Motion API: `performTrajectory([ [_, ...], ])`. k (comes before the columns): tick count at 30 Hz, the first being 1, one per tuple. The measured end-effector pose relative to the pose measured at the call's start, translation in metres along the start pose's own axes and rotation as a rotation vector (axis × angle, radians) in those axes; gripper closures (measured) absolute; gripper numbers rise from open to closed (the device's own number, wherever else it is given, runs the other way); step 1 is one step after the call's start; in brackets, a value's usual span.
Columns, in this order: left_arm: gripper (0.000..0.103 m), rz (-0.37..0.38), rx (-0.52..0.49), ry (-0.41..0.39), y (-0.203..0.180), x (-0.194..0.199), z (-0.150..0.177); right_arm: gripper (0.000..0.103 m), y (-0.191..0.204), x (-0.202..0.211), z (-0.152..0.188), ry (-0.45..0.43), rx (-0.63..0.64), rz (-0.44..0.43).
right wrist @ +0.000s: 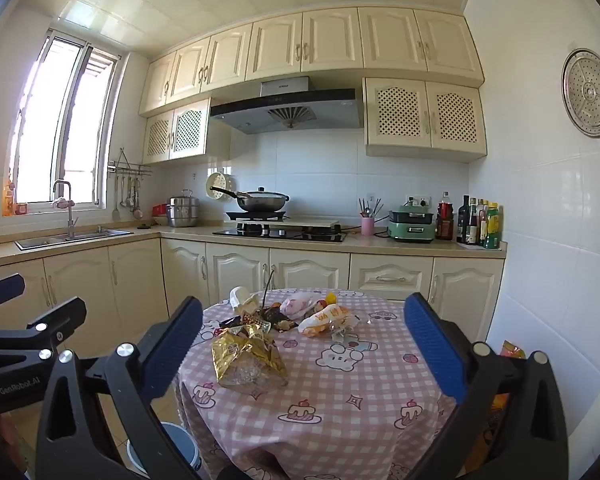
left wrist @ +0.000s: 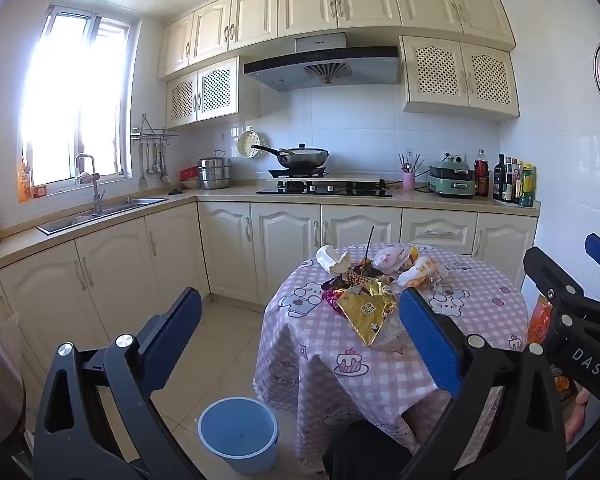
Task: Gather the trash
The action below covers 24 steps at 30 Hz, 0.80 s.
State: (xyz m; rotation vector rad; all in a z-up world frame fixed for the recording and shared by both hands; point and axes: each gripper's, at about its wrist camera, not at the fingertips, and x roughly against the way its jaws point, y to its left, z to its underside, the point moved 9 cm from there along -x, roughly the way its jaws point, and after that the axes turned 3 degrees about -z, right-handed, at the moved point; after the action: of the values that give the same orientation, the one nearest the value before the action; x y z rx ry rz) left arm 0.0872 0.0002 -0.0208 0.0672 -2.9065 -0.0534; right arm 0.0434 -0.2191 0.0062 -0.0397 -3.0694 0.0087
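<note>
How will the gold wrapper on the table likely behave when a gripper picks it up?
The gold wrapper looks crumpled and thin, so it is probably light and floppy, crushing between pads. Its shiny foil may be slippery. The clear film beside it might drag along.

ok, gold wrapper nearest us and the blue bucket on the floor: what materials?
Gold wrapper: looks like metallised foil film, glossy; sharp creases with bright glints, and a clear crinkled part at its lower edge. Blue bucket: probably moulded plastic, smooth with a slight sheen; even colour, soft highlights, rolled rim.

black claws (left wrist: 300,340), blue ribbed pads (right wrist: 172,344)
</note>
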Motion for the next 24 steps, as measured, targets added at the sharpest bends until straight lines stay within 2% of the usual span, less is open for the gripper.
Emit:
performTrajectory([
  [24, 0.008, -0.004, -0.001, 0.009, 0.0022, -0.0031, 0.0093, 0.004, 0.0052, -0.0018, -0.0004, 0.011, 0.014, -0.01],
])
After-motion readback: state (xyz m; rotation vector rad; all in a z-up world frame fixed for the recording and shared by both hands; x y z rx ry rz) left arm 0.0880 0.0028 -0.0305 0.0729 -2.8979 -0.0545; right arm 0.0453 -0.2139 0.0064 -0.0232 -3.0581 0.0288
